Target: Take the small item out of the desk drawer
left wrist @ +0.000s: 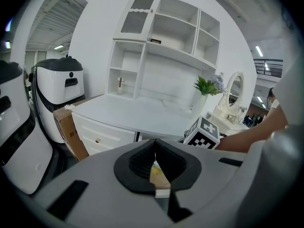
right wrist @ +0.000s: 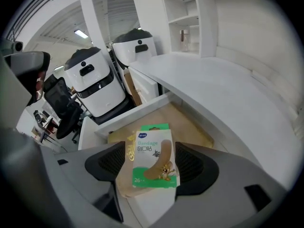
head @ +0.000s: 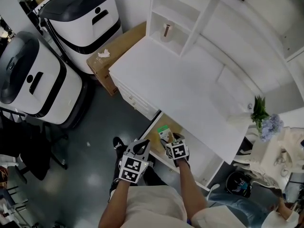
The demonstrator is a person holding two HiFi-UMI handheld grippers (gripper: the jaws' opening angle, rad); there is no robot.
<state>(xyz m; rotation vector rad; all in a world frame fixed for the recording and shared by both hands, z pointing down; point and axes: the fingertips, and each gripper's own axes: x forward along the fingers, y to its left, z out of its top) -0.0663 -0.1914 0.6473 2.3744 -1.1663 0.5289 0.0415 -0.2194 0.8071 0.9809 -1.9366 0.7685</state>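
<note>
A small green-and-white carton (right wrist: 153, 156) reads "Bandage", with Chinese characters beneath and "26" at its lower left (the blue oval brand logo is too small to read). A plaster printed with cartoon animals is pictured on it. We see it lying inside the open desk drawer (right wrist: 192, 122), on the wood-coloured floor and partly over a tan sheet (right wrist: 124, 175) with gold print. The right gripper (right wrist: 152, 164) hangs over it, jaws spread wide on either side, pads not pressing. The left gripper (left wrist: 155, 161), near the drawer's front, has its jaws drawn together. A cardboard box (head: 114, 53) stands beside the desk (head: 190, 84).
</note>
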